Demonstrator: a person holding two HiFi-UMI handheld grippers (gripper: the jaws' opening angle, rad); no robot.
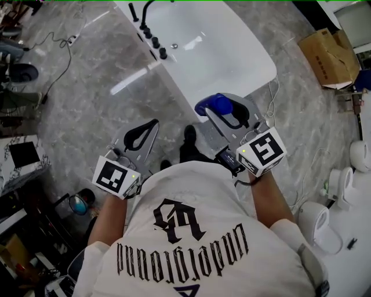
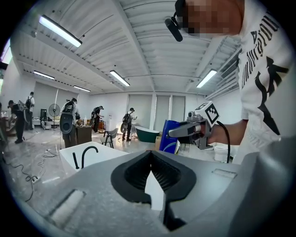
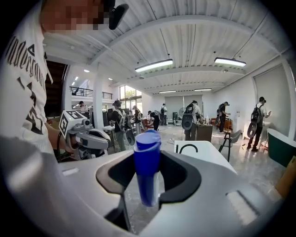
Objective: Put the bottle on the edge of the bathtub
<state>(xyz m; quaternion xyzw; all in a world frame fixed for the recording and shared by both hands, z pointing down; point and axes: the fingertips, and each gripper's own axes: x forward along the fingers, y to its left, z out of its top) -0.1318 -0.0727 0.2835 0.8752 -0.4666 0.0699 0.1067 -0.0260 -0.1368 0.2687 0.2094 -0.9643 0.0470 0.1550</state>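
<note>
Grey marbled floor (image 1: 87,87), glossy enough to carry a streak of lamp glare, fills the head view. Nearest the camera is the person's white T-shirt (image 1: 197,249) with black gothic lettering, and bare forearms reach forward from it.

The left gripper (image 1: 141,134) has a matte grey shell and a cube of black-and-white square markers. Its ribbed black pads bow outward and meet at the tips in a teardrop loop, with nothing inside.

The right gripper (image 1: 223,110), of the same build, is clamped on the bottle (image 1: 215,104). The bottle is a smooth blue plastic cylinder with a rounded cap. It stands upright between the black pads, which press on its sides, and its cap rises above them. It is held in the air at the near rounded end of the bathtub (image 1: 243,69) and does not rest on it.

That bathtub is a smooth, glossy white oval with a broad flat rim. On the rim's far left side stand a curved matte black faucet (image 1: 146,11) and a row of black knobs (image 1: 155,42).

Farther right on the floor are a brown cardboard box (image 1: 327,55) and rounded white ceramic toilets (image 1: 359,155). The gripper views show a ribbed white ceiling (image 3: 185,41) with strip lights. Below it, people with backpacks (image 2: 127,121) stand at the far end of the room.
</note>
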